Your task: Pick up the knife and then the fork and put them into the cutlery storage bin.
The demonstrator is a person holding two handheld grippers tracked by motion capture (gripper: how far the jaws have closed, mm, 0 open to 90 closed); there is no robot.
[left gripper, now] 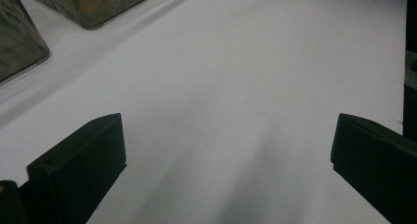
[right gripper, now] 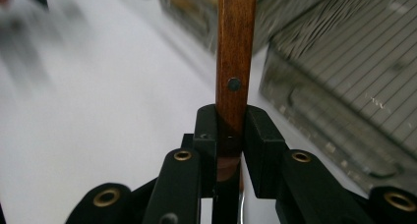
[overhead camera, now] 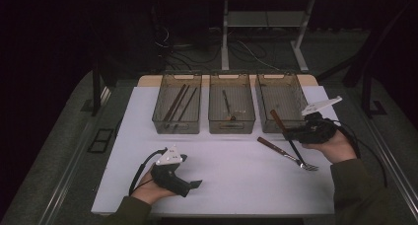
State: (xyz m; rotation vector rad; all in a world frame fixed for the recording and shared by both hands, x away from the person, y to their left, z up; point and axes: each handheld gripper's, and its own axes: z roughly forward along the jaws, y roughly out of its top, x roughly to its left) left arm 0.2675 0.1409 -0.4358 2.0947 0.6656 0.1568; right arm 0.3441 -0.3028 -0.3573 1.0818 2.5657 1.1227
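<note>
The right gripper (right gripper: 230, 130) has its two black jaws pressed narrow on the wooden handle of a piece of cutlery (right gripper: 235, 52), which rises straight up past a rivet toward twelve o'clock in the right gripper view. In the high view the right gripper (overhead camera: 296, 132) sits at about three o'clock on the white table (overhead camera: 236, 185), the held piece (overhead camera: 277, 119) slanting from its brown handle tip, over the front edge of the right-hand bin (overhead camera: 281, 104), down through the jaws; its working end is too dark to identify. Just beside it, a fork (overhead camera: 287, 154) lies flat on the table, tines toward five o'clock. The left gripper (overhead camera: 196, 184) rests at seven o'clock, its jaws spread wide with nothing between them, as the left gripper view confirms. The grip sits low on a long handle, so the piece could pivot or slip if swung quickly, and its tip could catch the bin's rim and be knocked loose; it could also land in the wrong bin. Count: three clear bins in a row at twelve o'clock, the left bin (overhead camera: 177, 109) holding several thin dark sticks, the middle bin (overhead camera: 231, 106) holding one long dark utensil; two pieces outside the bins; two grippers.
</note>
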